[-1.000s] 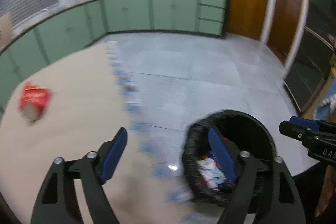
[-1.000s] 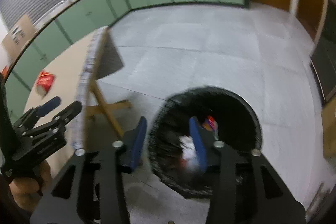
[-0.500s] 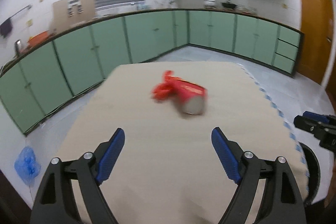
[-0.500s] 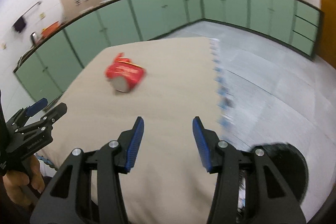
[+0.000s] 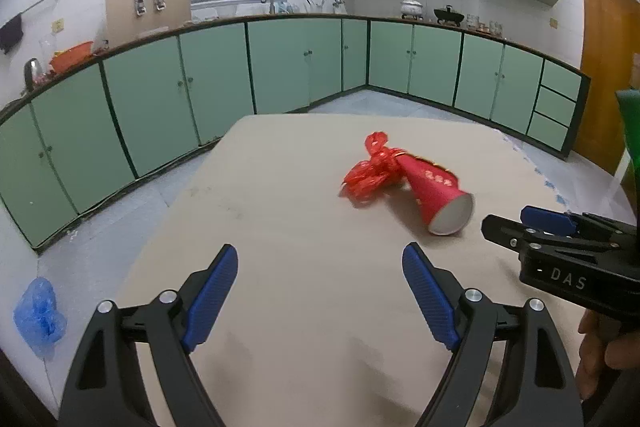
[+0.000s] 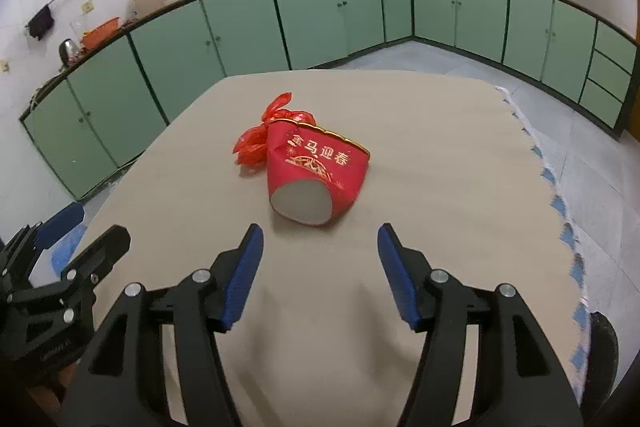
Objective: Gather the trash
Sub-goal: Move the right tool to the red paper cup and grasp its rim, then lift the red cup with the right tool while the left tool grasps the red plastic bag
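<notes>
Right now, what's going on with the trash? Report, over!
Both grippers open and empty: left gripper, right gripper. Red paper cup on its side on the table, red wrapper touching it behind. Nothing between right gripper and cup.

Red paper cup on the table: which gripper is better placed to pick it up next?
Right. The right gripper is open with the red paper cup lying straight ahead between its finger lines. The left gripper is open too, but the cup sits off to its right, farther ahead.
</notes>
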Available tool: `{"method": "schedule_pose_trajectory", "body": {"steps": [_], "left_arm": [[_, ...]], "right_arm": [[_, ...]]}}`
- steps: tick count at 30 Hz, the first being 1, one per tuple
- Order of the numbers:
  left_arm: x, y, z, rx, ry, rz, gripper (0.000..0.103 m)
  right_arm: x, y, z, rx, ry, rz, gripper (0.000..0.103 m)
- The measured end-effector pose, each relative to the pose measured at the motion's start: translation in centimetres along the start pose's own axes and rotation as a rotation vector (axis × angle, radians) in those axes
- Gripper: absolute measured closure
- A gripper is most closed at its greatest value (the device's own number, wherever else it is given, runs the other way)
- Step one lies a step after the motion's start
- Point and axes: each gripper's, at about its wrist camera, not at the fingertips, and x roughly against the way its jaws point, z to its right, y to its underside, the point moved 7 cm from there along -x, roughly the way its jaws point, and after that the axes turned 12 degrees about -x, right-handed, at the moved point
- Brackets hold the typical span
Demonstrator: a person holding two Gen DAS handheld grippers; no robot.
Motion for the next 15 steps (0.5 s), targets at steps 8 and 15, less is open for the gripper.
{"method": "schedule_pose_trajectory", "body": {"steps": [8,15], "left_arm": [[-3.5,0.3,-2.2,0.011,0.036,-0.017,0.023],[-5.5,0.8,-3.4,0.037,0.085,-0.044,0.025]], "right_arm": [[-4.3,-1.2,-1.1,-0.012,0.05,0.002,0.034],[-6.7,-1.5,-0.7,-0.06,0.033,-0.039,0.047]]}}
